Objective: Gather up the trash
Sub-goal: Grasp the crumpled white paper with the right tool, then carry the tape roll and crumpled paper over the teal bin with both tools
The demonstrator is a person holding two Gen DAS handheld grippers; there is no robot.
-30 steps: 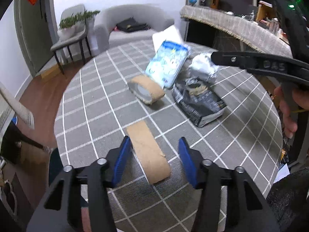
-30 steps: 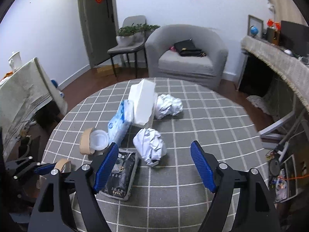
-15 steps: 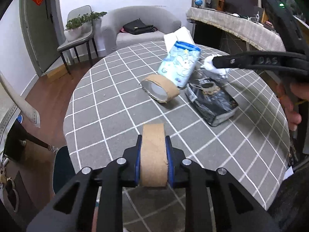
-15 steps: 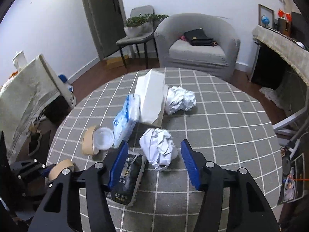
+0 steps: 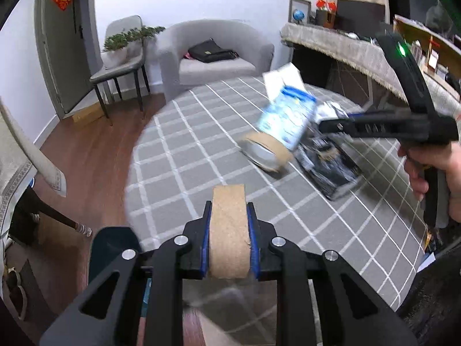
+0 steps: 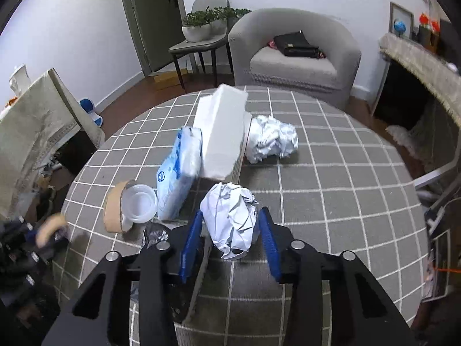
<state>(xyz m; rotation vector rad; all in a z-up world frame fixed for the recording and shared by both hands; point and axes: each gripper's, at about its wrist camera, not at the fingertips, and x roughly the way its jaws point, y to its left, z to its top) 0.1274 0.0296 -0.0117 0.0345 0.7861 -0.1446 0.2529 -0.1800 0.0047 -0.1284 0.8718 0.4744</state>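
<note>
My left gripper (image 5: 228,222) is shut on a brown cardboard tape core (image 5: 228,230) and holds it upright above the near edge of the round table (image 5: 201,178). My right gripper (image 6: 230,230) is lowered over a crumpled white paper ball (image 6: 230,219). Its jaws are closing, with the ball between the blue pads (image 6: 269,245), which flank it closely. A second paper ball (image 6: 272,138), a white box (image 6: 222,132), a blue-white wipes pack (image 6: 177,170), a tape roll with a plastic lid (image 6: 126,204) and a black packet (image 5: 328,167) lie on the grey checked cloth.
A grey armchair (image 6: 294,57) and a chair bearing a plant (image 6: 201,40) stand beyond the table. A cloth-covered sideboard (image 5: 345,46) runs along the right. A dark teal object (image 5: 112,248) sits below the table's near-left edge. A person's hand (image 5: 432,170) grips the right tool.
My left gripper closed on the cardboard core and lifted it off the cloth. My right gripper sank over the near paper ball and its jaws narrowed around it.
</note>
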